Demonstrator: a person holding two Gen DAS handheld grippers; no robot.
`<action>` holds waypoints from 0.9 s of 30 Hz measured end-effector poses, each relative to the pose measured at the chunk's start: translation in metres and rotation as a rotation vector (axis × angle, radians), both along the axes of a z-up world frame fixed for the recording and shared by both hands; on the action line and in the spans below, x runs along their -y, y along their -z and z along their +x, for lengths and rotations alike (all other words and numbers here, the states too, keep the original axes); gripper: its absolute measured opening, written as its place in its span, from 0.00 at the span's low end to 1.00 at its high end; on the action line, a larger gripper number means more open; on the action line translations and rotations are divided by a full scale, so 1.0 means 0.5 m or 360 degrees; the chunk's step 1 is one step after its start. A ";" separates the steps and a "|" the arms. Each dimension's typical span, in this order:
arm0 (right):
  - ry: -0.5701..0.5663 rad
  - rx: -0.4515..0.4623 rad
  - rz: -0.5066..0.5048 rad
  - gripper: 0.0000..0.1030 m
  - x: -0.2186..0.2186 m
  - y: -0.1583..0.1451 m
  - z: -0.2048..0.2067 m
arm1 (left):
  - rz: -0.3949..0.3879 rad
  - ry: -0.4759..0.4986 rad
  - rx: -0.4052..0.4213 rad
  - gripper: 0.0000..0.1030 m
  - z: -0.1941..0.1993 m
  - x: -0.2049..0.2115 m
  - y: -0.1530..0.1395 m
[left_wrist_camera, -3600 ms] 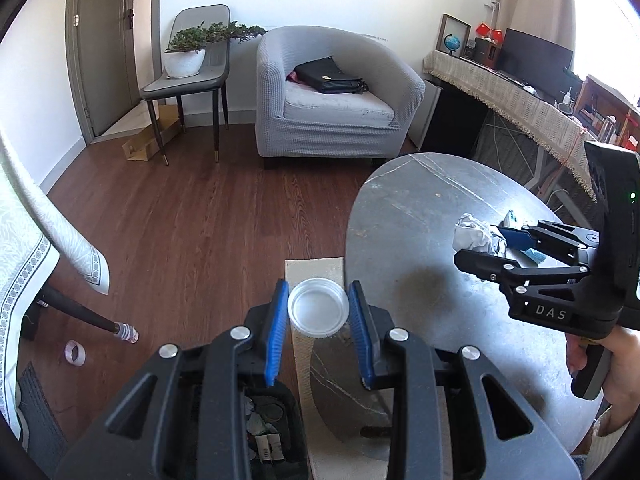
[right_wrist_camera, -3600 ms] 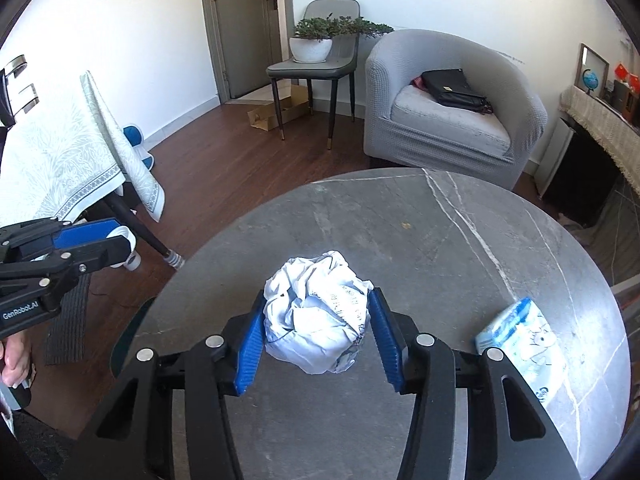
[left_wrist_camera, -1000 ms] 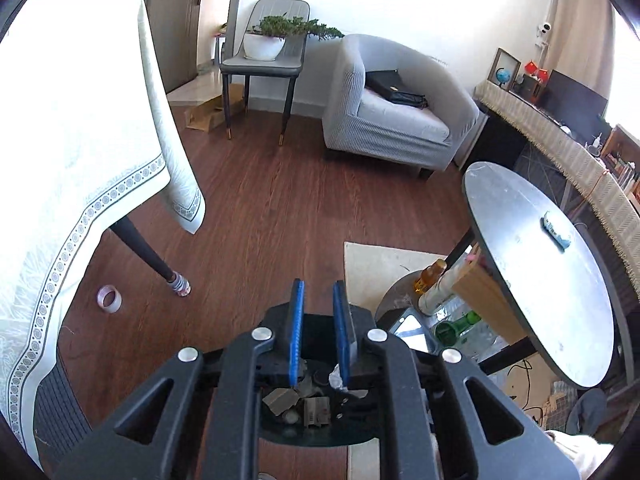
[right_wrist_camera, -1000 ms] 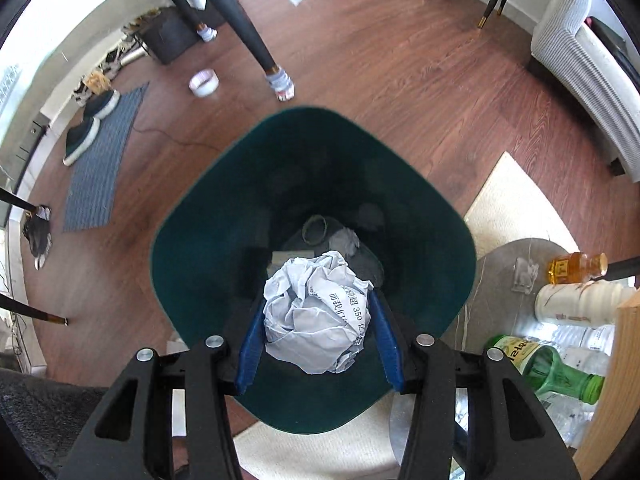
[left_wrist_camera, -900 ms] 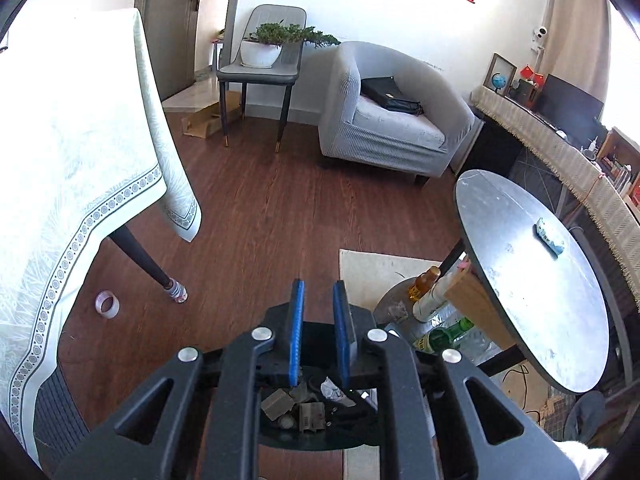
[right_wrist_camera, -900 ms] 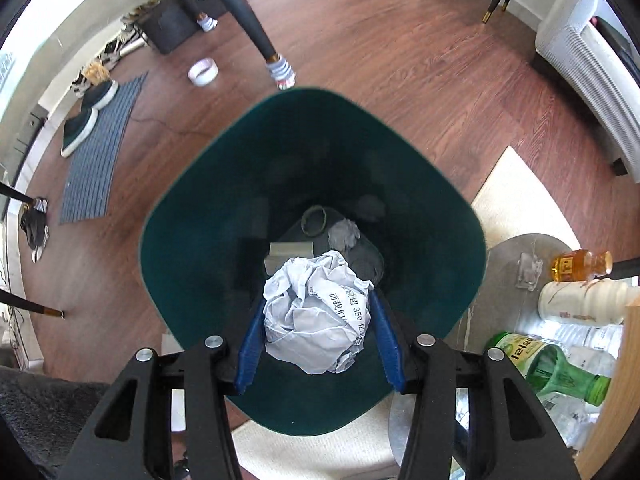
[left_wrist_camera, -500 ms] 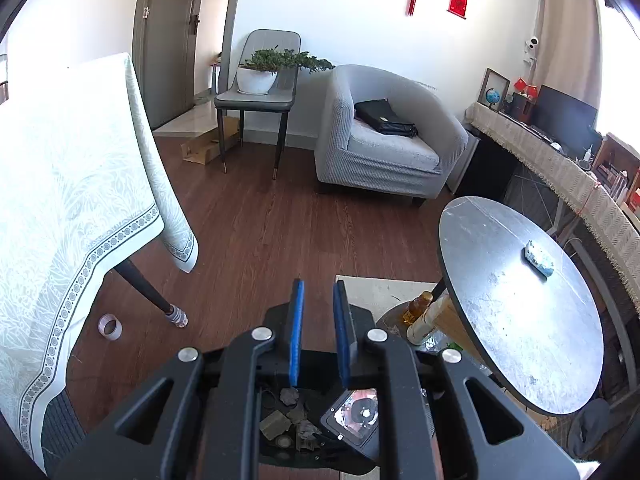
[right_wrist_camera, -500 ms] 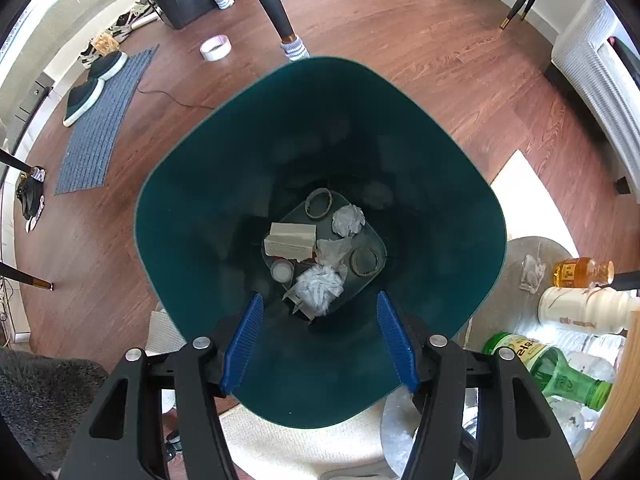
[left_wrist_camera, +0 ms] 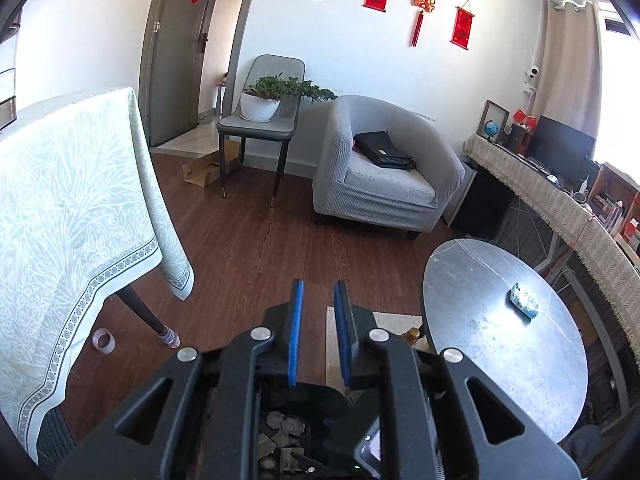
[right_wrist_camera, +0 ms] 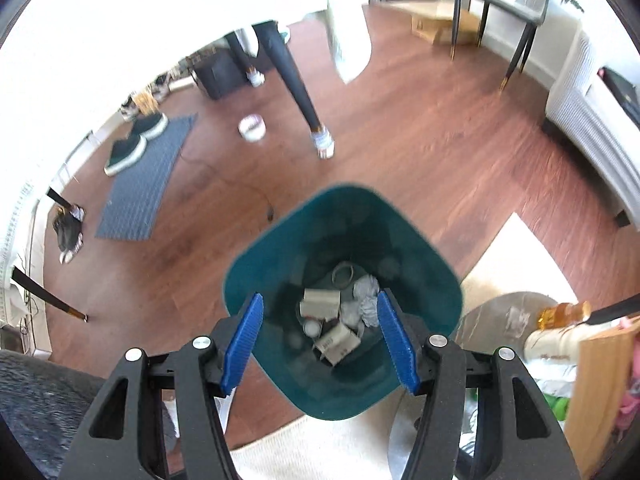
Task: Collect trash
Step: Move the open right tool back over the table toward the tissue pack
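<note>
The dark teal trash bin (right_wrist_camera: 436, 276) stands on the wood floor below my right gripper (right_wrist_camera: 319, 334), which is open and empty above it. Crumpled white paper (right_wrist_camera: 365, 304) and other scraps lie at the bin's bottom. My left gripper (left_wrist_camera: 319, 328) is empty with its blue pads close together, raised over the bin's scraps (left_wrist_camera: 286, 428). A blue and white packet (left_wrist_camera: 524, 300) lies on the round grey table (left_wrist_camera: 500, 352) to the right.
A table with a pale cloth (left_wrist_camera: 68, 216) stands at the left, its dark leg (right_wrist_camera: 300, 96) near the bin. A tape roll (right_wrist_camera: 252, 128) lies on the floor. Bottles (right_wrist_camera: 560, 316) sit under the round table. A grey armchair (left_wrist_camera: 380, 176) stands at the back.
My right gripper opened and dropped the crumpled paper into the bin, then lifted and tilted up. My left gripper rose and now looks further across the room.
</note>
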State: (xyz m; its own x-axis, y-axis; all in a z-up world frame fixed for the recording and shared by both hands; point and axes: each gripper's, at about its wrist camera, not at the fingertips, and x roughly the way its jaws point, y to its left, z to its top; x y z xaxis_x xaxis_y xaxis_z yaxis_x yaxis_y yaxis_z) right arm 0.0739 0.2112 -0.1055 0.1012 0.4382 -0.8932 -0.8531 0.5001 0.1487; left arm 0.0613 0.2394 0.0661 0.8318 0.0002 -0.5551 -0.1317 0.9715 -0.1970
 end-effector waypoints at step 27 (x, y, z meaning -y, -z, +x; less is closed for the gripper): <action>0.0887 0.0314 0.0464 0.50 0.564 -0.271 0.236 | 0.0049 0.0252 -0.0037 0.45 0.127 0.229 0.018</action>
State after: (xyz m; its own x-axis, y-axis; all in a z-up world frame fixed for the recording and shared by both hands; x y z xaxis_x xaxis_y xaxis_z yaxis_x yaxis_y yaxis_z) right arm 0.1918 -0.0708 0.0299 0.5323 0.4940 -0.6875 -0.5033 0.8377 0.2121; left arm 0.1246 0.1249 0.0572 0.8097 -0.1124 -0.5760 0.0193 0.9861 -0.1652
